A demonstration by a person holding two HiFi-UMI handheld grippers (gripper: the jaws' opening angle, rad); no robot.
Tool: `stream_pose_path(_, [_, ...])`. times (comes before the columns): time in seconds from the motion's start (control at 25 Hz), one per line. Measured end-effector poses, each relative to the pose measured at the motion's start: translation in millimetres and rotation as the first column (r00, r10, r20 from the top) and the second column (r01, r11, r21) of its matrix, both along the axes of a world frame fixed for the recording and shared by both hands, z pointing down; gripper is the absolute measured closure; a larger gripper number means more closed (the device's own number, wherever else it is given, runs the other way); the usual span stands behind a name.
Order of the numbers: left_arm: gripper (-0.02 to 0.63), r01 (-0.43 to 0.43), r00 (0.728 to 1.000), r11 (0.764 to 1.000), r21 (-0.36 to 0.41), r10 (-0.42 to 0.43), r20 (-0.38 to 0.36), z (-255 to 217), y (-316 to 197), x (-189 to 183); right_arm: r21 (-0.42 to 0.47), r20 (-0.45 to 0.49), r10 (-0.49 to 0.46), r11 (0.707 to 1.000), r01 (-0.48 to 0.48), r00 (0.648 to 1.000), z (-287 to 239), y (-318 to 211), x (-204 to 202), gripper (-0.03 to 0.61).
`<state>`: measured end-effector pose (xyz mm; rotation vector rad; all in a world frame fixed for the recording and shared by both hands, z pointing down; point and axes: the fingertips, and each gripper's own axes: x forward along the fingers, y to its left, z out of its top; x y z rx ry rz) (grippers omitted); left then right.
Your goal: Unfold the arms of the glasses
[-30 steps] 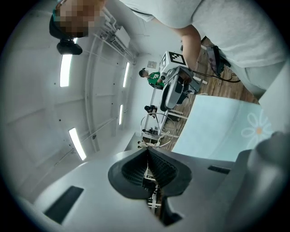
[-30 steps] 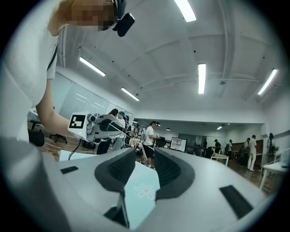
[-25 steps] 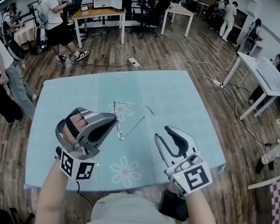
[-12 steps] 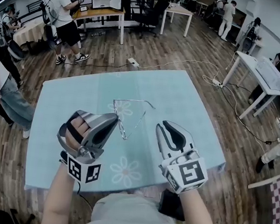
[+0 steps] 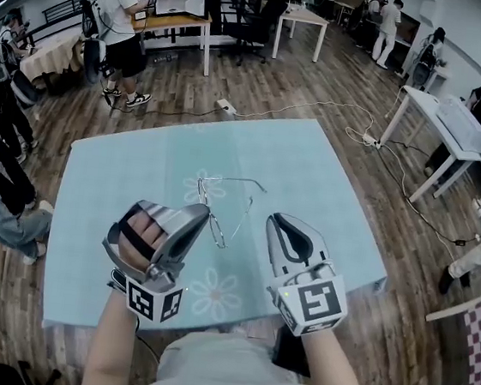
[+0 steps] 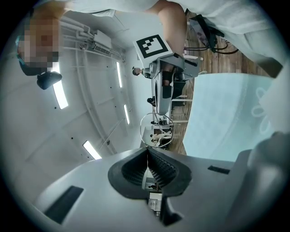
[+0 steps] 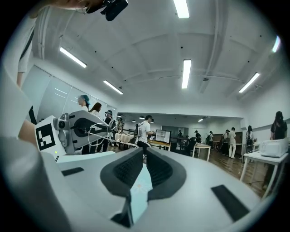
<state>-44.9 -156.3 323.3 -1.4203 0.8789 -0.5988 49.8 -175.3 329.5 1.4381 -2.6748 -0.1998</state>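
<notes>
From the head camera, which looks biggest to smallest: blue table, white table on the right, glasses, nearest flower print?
1. Blue table.
2. White table.
3. Glasses and flower print: about alike. The glasses, held up, may sit nearer the camera, so no ranking.

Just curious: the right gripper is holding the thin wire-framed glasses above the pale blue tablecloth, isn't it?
No, the left gripper holds the thin wire-framed glasses above the pale blue tablecloth, as the head view shows. The right gripper has its jaws closing on nothing.
</notes>
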Motion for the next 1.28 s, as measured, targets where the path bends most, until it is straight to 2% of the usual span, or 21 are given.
stream_pose_path(0.36, [0.606, 0.015, 0.999, 1.000, -0.002, -0.015, -0.040, -2, 0, -6, -0.026, 0.020, 0.021, 0.999, -0.020, 1.000, 6, 1, 2, 0.569])
stream_pose_path(0.96, [0.606, 0.016, 0.999, 1.000, -0.004, -0.016, -0.046, -1, 1, -9, -0.028, -0.026, 0.003, 1.000, -0.004, 1.000, 10, 5, -6, 0.571])
stream_pose_path(1.28, [0.606, 0.017, 0.999, 1.000, -0.007, -0.017, -0.051, -7, -7, -6, -0.037, -0.021, 0.010, 0.999, -0.011, 1.000, 6, -3, -1, 0.571])
